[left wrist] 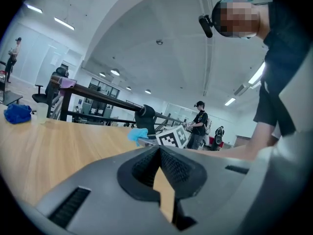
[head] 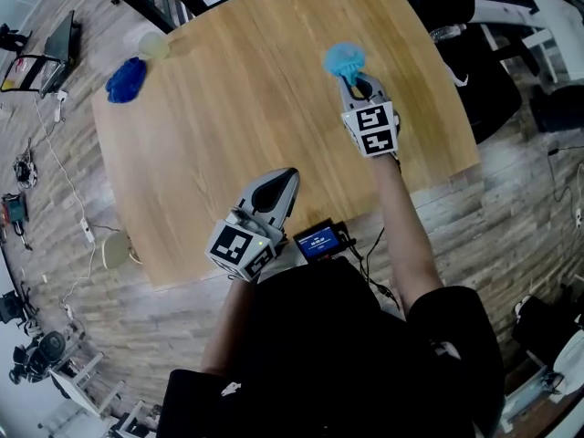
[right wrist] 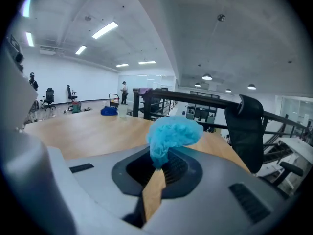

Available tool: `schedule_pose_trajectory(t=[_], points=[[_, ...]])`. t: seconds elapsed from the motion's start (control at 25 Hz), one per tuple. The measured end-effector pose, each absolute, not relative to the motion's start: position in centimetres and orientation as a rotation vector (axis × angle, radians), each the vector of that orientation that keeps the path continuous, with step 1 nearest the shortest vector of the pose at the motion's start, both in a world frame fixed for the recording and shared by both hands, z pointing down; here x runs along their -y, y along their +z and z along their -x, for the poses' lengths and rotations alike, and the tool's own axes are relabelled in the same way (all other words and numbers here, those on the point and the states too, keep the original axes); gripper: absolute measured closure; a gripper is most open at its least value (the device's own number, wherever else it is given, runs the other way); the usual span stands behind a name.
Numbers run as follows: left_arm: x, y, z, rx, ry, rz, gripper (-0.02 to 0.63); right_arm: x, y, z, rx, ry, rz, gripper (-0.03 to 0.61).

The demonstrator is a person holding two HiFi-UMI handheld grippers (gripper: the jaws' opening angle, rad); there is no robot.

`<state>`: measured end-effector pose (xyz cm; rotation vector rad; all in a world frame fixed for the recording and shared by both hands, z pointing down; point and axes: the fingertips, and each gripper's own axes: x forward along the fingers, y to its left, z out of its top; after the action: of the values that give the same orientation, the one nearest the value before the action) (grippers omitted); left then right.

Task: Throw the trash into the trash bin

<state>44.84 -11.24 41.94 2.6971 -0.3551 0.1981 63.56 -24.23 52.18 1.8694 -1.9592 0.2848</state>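
Pinched a crumpled, crinkly light-blue wad [right wrist: 173,136] between the ribbed dark pads of the right gripper [right wrist: 159,164], clamped on it over the smooth wood-grain table [head: 237,89]; held the left gripper [left wrist: 159,153] closed on nothing, tips together, near the table's front edge; found a darker blue crumpled wad [head: 125,79] beside a pale translucent cup [head: 153,45] at the far corner; could not make out the cup's contents

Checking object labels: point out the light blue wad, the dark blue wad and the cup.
light blue wad [head: 344,59]: head view, middle of the crumple.
dark blue wad [head: 125,79]: head view, its middle.
cup [head: 153,45]: head view, its top.
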Motion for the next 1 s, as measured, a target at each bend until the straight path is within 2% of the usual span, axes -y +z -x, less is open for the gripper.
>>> schedule_pose_trajectory(t=[0.32, 0.52, 1.0], points=[[9.5, 38.6, -40.3, 0.513, 0.09, -2.761, 0.615, 17.3, 40.3, -51.5, 2.338, 0.042, -1.778, 0.575], [9.7, 36.9, -37.0, 0.663, 0.052, -2.77, 0.615, 15.8, 37.5, -42.5, 2.605, -0.048, -1.505, 0.575], [10.7, 37.0, -16.9, 1.25, 0.011, -2.604, 0.615, 15.9, 35.4, -19.4, 2.979, -0.084, -0.913, 0.575]])
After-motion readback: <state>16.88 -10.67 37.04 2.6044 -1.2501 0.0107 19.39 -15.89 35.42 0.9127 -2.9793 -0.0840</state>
